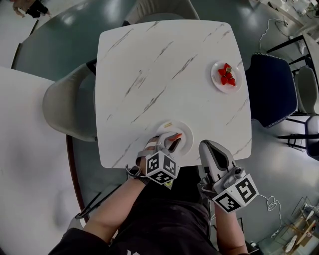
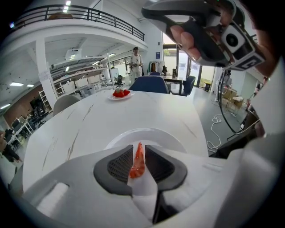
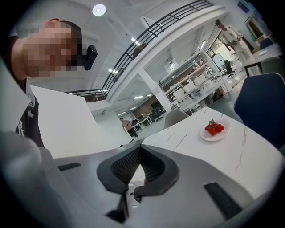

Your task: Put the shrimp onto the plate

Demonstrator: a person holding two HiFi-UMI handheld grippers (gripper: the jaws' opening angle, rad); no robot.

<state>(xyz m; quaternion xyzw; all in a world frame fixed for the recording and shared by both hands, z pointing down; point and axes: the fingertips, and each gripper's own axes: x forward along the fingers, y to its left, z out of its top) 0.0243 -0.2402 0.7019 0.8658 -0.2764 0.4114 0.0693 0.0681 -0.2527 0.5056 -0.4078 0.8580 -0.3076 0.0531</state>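
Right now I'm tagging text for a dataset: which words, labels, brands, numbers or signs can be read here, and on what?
None readable.
Left hand-held gripper and right hand-held gripper: square black-and-white markers only, no letters.
White print on the black shirt: cut off at the edge, unreadable.

Bright, even indoor light from ceiling lamps (image 3: 99, 9) overhead; the white table (image 1: 149, 60) looks washed pale, with soft shadow beneath the left gripper (image 1: 173, 143). Both gripper views bulge at black-vignetted edges; the shrimp (image 2: 137, 162) looks sharp.
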